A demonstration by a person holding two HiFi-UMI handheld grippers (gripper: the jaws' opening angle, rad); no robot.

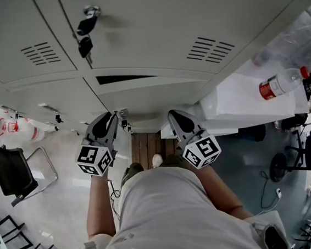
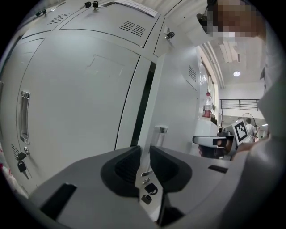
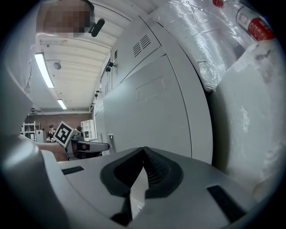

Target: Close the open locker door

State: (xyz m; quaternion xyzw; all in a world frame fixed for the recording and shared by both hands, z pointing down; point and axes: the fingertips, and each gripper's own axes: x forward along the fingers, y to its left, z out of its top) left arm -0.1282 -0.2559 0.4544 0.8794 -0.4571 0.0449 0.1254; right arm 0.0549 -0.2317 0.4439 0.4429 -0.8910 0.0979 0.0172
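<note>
Grey lockers fill the top of the head view. One locker door (image 2: 176, 98) stands ajar, with a dark gap (image 2: 144, 103) along its edge and a small metal handle (image 2: 160, 133) low on it. From above, the gap shows as a dark slit (image 1: 125, 77). My left gripper (image 1: 106, 121) points at that edge; its jaws (image 2: 145, 150) stand a little apart with nothing between them. My right gripper (image 1: 175, 116) is held level beside it, facing the same door (image 3: 147, 112), its fingertips (image 3: 143, 150) closed together and empty. Neither gripper touches the door.
Keys (image 1: 84, 32) hang from a lock on the upper locker. On the right stands a white box (image 1: 236, 104) with a red-capped bottle (image 1: 281, 83) and clear plastic wrap on it. A black chair (image 1: 11, 169) is on the left. The neighbouring locker has a handle (image 2: 23, 116).
</note>
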